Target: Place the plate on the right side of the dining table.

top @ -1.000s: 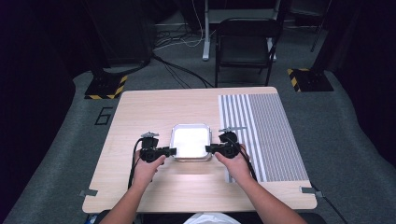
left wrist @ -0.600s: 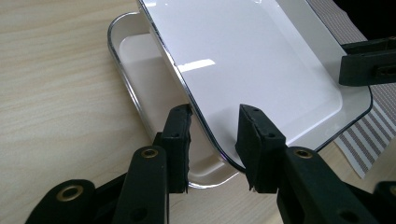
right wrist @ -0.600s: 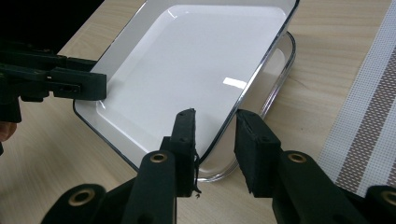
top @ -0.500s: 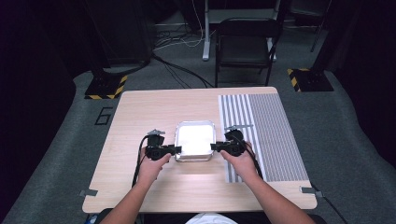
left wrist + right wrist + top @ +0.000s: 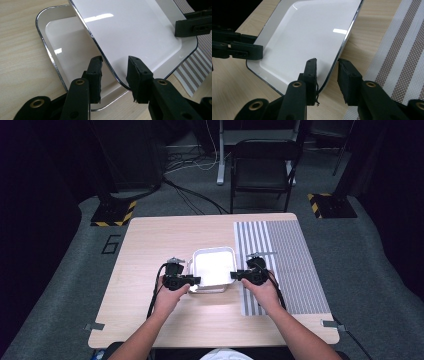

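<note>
Item: two white trays, stacked, mid-counter (image 5: 150, 250), beside the striped mat (image 5: 295, 265). Upper tray (image 5: 130, 30) is sitting tilted over the lower tray (image 5: 62, 50). My left gripper (image 5: 113, 75) is straddling the upper tray's rim, fingers narrowly apart. My right gripper (image 5: 327, 77) is straddling the opposite rim (image 5: 342, 47) likewise, fingers not clamping.

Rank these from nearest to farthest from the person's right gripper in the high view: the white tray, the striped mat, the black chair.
From the right gripper:
1. White tray, at its fingers, toward the table's middle.
2. Striped mat, under that hand, on the table's right side; nearly as close as the tray.
3. Black chair, on the floor beyond the table's far edge.
</note>
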{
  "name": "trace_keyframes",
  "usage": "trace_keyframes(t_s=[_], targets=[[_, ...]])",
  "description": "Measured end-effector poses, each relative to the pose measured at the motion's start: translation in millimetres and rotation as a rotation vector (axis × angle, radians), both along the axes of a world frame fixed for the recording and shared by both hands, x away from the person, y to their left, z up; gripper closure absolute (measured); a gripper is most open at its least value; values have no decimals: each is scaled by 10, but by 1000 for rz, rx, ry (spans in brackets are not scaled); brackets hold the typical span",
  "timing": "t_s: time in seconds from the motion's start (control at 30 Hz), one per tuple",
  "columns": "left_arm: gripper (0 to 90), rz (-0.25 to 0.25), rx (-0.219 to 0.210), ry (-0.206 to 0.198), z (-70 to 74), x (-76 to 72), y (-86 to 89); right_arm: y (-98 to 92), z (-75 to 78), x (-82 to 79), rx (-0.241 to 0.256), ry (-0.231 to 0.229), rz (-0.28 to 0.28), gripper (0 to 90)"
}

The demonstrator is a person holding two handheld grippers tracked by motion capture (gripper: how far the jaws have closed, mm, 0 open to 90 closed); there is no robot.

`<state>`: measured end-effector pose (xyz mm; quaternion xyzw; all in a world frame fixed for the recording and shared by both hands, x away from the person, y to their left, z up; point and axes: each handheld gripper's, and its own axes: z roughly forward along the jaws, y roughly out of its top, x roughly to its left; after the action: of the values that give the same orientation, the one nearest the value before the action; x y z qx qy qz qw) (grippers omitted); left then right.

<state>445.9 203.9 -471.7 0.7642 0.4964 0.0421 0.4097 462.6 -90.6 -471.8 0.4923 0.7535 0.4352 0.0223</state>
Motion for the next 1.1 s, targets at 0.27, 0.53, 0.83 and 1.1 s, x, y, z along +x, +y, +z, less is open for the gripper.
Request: trace_keyframes(t_s=[0.27,0.53,0.83,1.1], targets=[[649,5,-21,-4,25,-2,-32,-15,-42,26,-32,24,-10,689],[647,6,-31,-5,44,23,-56,-41,-3,18,-60,23,-2,689],[640,-12,-29,-11,78,40,-174,-154,50,26,-49,15,-25,699],[640,-19,-33,-14,112,60,-233,-246,105,27,-35,11,-28,703]])
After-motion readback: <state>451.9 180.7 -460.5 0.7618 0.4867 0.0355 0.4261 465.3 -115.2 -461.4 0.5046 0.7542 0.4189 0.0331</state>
